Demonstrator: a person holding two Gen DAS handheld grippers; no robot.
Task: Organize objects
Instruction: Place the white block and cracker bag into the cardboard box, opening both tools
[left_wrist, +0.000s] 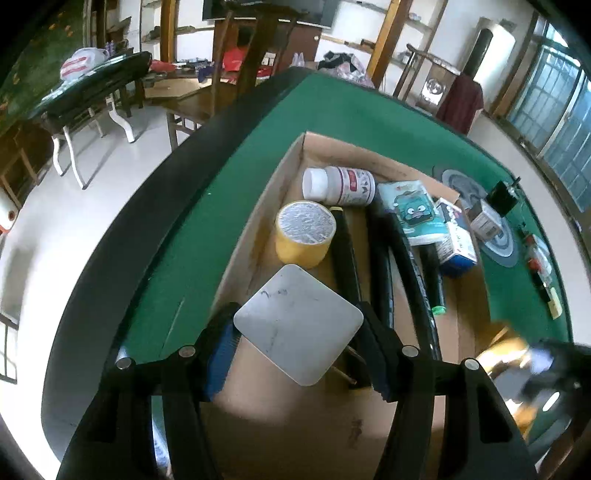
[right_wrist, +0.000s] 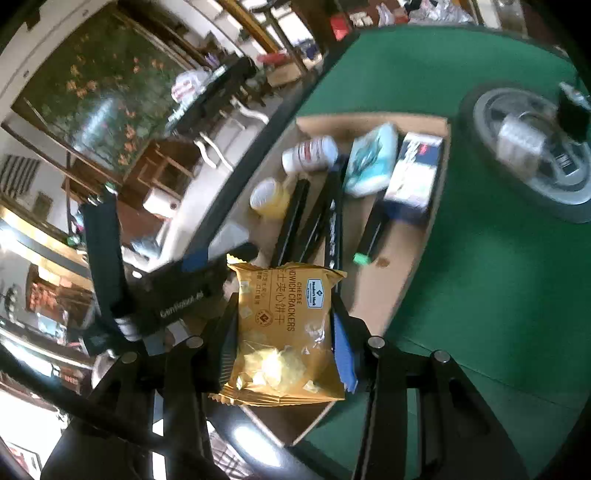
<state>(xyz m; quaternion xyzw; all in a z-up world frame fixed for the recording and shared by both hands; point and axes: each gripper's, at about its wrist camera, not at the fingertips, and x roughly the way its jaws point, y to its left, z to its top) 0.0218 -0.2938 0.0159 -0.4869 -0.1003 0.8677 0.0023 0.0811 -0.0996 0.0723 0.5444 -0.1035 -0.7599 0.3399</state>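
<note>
My left gripper (left_wrist: 299, 325) is shut on a flat silver square plate (left_wrist: 295, 325) and holds it over the near left part of a shallow cardboard box (left_wrist: 258, 206). In the box lie a white pill bottle (left_wrist: 338, 184), a yellow tape roll (left_wrist: 304, 232), black sticks (left_wrist: 347, 258), a teal cartoon packet (left_wrist: 412, 210) and a blue-white carton (left_wrist: 456, 236). My right gripper (right_wrist: 284, 325) is shut on a yellow cheese cracker packet (right_wrist: 284, 332), held above the box's near end (right_wrist: 373, 299). The left gripper (right_wrist: 177, 291) shows beside it in the right wrist view.
The box sits on a green felt table (left_wrist: 221, 173) with a black rim. To the right of the box a grey round mat (right_wrist: 535, 147) holds a small white box and a black device. Small items (left_wrist: 541, 266) lie at the table's right edge. Chairs and tables stand beyond.
</note>
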